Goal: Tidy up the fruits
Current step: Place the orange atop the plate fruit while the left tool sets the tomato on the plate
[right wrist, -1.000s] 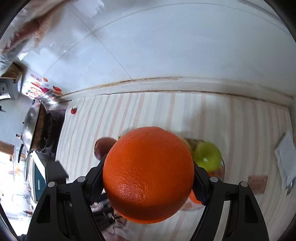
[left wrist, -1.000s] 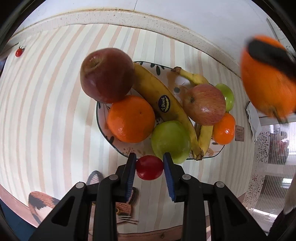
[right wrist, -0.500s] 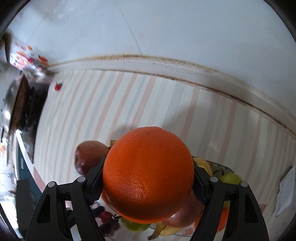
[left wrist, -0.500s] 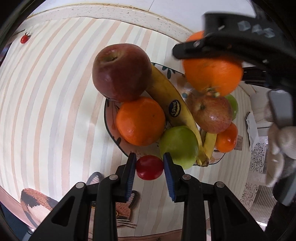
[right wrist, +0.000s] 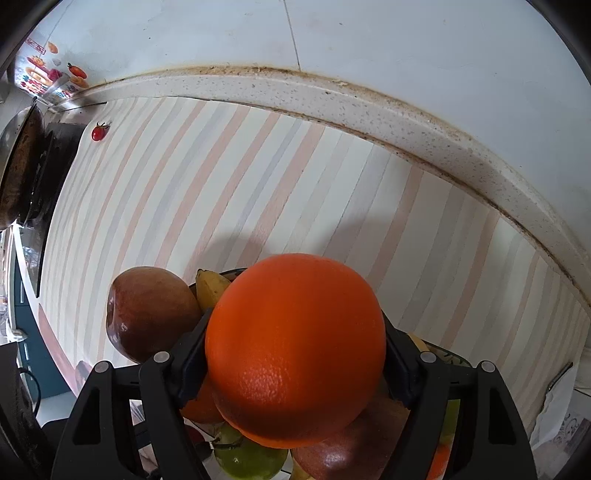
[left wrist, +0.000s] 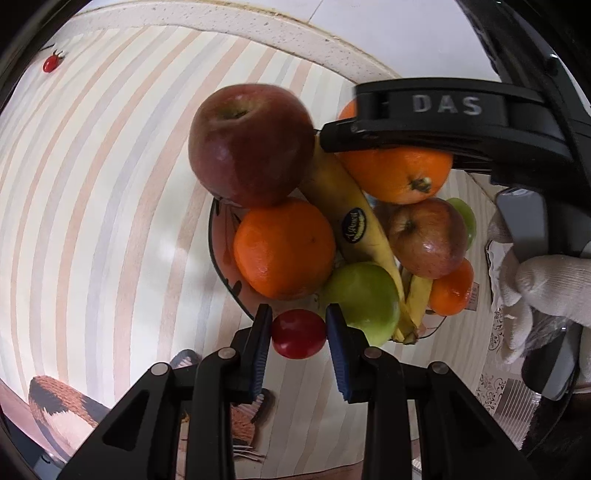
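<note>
Gripping plum in left claw, orange in right claw, striped counter, white wall

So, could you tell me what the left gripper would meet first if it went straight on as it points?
Probably the green apple or the orange at the plate's near edge; depth is unclear. The left gripper holds a small red fruit.

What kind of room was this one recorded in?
Most likely a home kitchen. A pan sits on a stove at the far left, white wall tiles rise behind the striped counter, and food stickers decorate the wall near the stove.
</note>
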A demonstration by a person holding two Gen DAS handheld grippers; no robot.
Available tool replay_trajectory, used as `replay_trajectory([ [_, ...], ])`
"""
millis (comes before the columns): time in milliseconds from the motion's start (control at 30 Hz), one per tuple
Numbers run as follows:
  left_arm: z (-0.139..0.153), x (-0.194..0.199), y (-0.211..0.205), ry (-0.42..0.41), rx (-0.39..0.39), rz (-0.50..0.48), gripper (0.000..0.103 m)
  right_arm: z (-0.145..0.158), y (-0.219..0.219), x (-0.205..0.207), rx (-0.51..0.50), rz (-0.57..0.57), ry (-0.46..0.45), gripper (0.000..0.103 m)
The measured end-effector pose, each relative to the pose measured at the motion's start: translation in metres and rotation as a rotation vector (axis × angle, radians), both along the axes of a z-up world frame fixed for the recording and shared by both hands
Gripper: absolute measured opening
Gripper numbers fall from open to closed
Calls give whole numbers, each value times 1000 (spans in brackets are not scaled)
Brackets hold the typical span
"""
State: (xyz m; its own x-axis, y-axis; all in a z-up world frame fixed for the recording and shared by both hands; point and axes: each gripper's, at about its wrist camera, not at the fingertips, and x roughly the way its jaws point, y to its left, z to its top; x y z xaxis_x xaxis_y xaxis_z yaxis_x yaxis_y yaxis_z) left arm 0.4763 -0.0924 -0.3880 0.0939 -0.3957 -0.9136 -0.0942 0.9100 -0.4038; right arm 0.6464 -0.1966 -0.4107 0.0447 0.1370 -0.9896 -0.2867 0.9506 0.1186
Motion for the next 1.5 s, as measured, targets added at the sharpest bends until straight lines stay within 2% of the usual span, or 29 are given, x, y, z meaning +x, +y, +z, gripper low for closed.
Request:
replay_trajectory([
  [300, -7, -1, 8, 13, -27, 18, 28, 1, 0, 3, 13, -1, 23, 81],
  [467, -11, 0, 18, 36, -65, 57, 29, 11, -3, 3, 40, -21, -5, 82],
  [667, -10, -1, 21, 39, -64, 53, 29, 23, -5, 3, 51, -24, -36, 83],
  [1033, 20, -10, 21, -26, 48, 28, 31, 37, -20, -8, 81, -63, -64, 83],
  [1167, 33, -12, 23, -74, 107, 16, 51, 47, -29, -14, 92, -87, -90, 85],
  [1367, 53, -11, 24, -145, 195, -4, 91, 70, -48, -32, 112, -138, -139, 87],
  [1433, 58, -12, 25, -163, 228, -14, 93, 82, -56, -46, 86, -162, -181, 96],
  [1500, 65, -15, 24, -188, 265, -19, 97, 97, -63, -66, 42, -178, -240, 98],
])
